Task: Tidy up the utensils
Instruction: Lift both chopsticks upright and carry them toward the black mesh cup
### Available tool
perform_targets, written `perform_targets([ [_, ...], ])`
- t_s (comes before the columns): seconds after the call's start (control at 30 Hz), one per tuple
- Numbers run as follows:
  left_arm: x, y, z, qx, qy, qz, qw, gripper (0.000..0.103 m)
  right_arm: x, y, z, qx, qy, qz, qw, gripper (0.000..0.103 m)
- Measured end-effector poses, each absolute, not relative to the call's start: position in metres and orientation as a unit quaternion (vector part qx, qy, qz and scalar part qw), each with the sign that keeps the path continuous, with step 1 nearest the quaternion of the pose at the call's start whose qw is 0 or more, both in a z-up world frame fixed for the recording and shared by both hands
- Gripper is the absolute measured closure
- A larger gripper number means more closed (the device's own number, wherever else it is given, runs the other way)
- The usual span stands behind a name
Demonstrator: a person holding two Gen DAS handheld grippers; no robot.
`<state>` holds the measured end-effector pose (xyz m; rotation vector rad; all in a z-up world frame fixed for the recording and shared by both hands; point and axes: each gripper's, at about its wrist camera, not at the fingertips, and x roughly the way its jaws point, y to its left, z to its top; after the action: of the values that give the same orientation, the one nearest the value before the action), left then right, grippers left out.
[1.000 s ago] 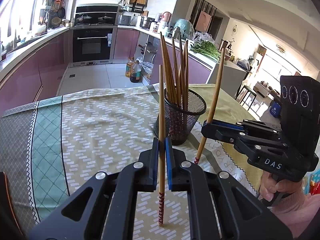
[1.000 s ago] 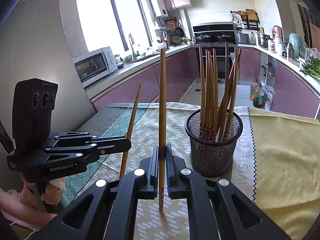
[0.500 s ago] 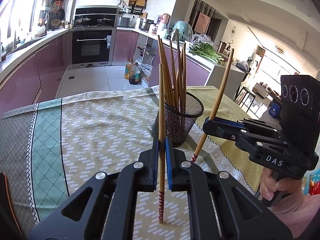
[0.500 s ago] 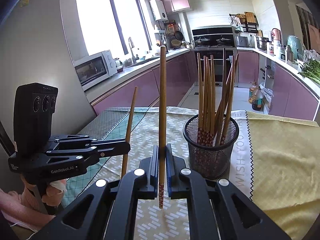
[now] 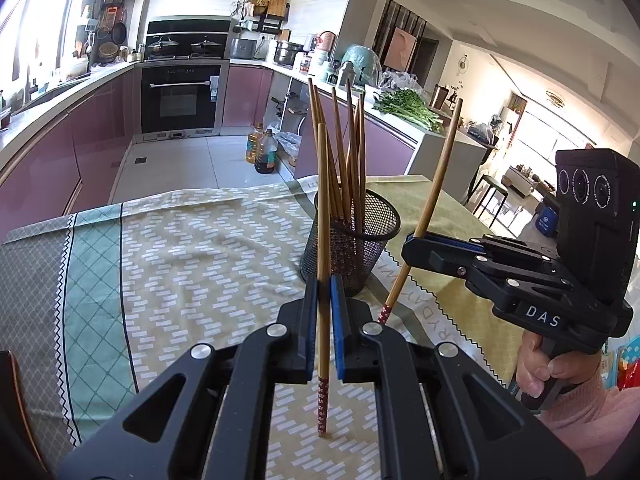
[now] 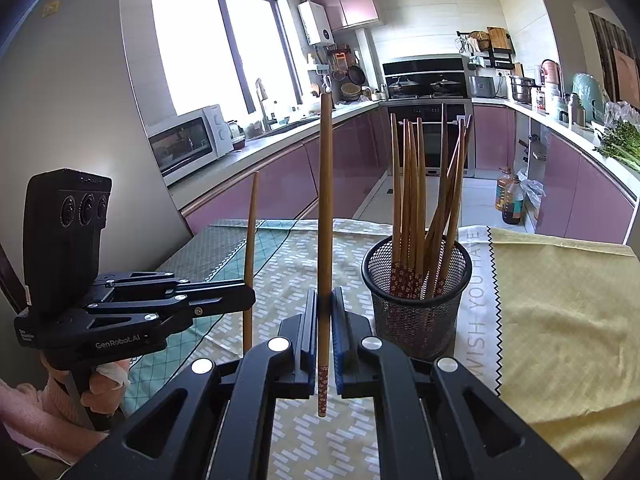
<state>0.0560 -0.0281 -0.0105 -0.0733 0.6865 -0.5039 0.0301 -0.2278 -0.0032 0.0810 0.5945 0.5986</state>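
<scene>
Left gripper (image 5: 324, 336) clamping chopstick (image 5: 323, 240), right gripper (image 6: 325, 340) likewise

You hold smooth wooden chopsticks (image 5: 323, 240) in matt black plastic grippers. The holder (image 6: 416, 300) is black wire mesh. The tablecloth (image 5: 192, 264) is matt woven cloth.

The desk (image 6: 568, 320) is spread with cloths: a patterned yellow-and-white one in the middle, a green one beside it, a plain yellow one opposite. A black mesh holder (image 6: 416, 320) of chopsticks stands on them.
</scene>
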Motion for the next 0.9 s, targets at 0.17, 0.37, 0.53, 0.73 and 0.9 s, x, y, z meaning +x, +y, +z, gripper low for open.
perform_targets([
  [0.17, 0.0551, -0.0282, -0.0084, -0.035, 0.331, -0.248, 0.910, 0.096, 0.0291, -0.2292, -0.0026, 0.040, 0.285, 0.289, 0.913, 0.097],
  [0.37, 0.0527, -0.0292, -0.0066, -0.032, 0.327, -0.248, 0.911, 0.096, 0.0289, -0.2307, -0.0013, 0.039, 0.283, 0.287, 0.914, 0.097],
  [0.53, 0.0521, -0.0288, -0.0048, -0.029, 0.325, -0.248, 0.912, 0.096, 0.0298, -0.2305, -0.0006, 0.040, 0.283, 0.287, 0.914, 0.097],
  [0.73, 0.0519, -0.0295, -0.0021, -0.025, 0.322, -0.247, 0.914, 0.096, 0.0292, -0.2307, 0.0012, 0.040, 0.280, 0.284, 0.916, 0.097],
  [0.9, 0.0538, -0.0316, -0.0009, -0.020, 0.318, -0.248, 0.915, 0.096, 0.0290, -0.2306, 0.0039, 0.039, 0.275, 0.282, 0.918, 0.097],
])
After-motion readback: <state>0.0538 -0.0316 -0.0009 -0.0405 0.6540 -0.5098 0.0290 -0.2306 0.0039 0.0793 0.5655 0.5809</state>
